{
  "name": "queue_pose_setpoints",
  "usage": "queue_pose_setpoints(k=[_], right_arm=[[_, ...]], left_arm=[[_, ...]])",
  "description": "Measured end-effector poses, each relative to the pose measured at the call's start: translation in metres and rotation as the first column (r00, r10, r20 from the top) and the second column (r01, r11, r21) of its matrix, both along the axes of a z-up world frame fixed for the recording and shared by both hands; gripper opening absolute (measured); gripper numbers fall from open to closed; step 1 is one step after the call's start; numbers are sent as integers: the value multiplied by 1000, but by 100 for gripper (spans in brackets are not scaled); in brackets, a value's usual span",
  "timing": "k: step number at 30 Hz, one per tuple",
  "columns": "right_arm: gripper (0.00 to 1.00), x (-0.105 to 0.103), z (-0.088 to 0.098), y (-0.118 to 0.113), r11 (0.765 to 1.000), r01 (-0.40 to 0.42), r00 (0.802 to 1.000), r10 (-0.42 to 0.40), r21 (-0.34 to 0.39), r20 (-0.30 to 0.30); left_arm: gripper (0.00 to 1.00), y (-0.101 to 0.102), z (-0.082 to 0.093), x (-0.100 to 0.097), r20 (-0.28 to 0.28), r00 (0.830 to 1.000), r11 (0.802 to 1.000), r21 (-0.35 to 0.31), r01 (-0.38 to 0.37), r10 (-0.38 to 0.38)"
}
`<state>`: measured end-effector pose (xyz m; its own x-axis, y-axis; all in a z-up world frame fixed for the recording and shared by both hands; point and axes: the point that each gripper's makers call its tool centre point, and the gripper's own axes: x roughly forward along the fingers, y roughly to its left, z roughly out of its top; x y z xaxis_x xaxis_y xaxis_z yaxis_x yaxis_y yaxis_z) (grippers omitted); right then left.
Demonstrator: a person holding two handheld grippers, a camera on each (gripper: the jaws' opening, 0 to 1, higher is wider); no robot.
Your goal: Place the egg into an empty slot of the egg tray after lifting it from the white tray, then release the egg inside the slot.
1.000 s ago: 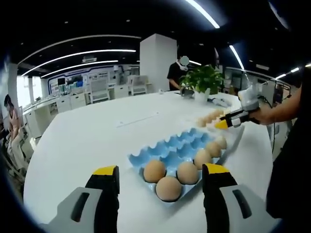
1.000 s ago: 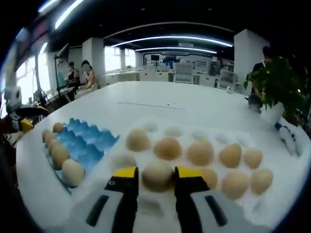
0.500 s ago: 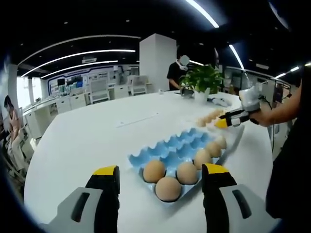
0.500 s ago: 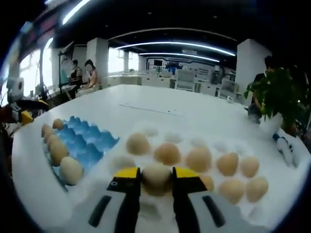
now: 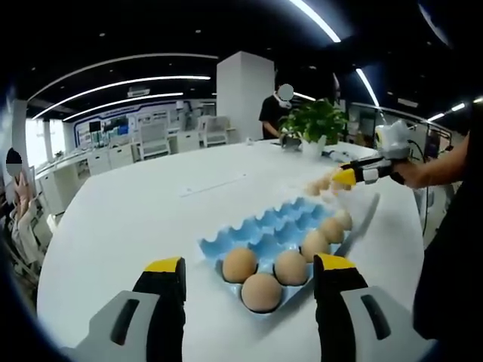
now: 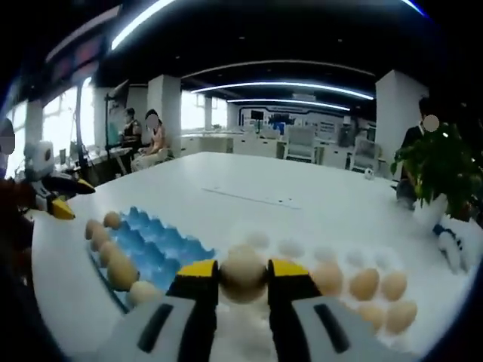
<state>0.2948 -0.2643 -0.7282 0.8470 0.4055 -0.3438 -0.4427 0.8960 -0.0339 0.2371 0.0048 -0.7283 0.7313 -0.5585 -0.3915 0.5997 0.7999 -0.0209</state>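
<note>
My right gripper (image 6: 243,266) is shut on a pale tan egg (image 6: 243,277) and holds it in the air above the white tray (image 6: 290,247), which carries several more eggs. To the left lies the blue egg tray (image 6: 162,237); several eggs line its near edge and its inner slots are bare. In the left gripper view the blue egg tray (image 5: 260,226) lies just beyond my open left gripper (image 5: 249,265), with several eggs in its near slots. There my right gripper (image 5: 341,178) hangs at the far right, above the white tray (image 5: 361,211).
A potted plant (image 6: 441,162) stands at the table's far side, also seen past the trays as a potted plant (image 5: 315,124). My left gripper (image 6: 69,200) shows at the left edge, near the blue tray. People sit and stand in the background. The wide white table (image 5: 151,204) stretches left.
My right gripper has risen from the white tray with the egg clamped between its jaws, and its view now sits higher. The left gripper has stayed still.
</note>
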Motion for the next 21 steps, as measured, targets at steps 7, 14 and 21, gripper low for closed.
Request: queue_pose_setpoints(k=[7,14,21], right_arm=[[25,2,9,40,995,-100,995,100,8,22],[25,-2,11,81,979,-202,979,202,22,19],[25,-7,9,125,951,-307,952,307,33,6]], left_arm=[[69,-2,2,1,4,1000,1000,-1,5,-5],[69,-1,2,1,5,1000,1000,-2,4,-4],[70,0,2,1,8,1000,1000,3,7,-7]])
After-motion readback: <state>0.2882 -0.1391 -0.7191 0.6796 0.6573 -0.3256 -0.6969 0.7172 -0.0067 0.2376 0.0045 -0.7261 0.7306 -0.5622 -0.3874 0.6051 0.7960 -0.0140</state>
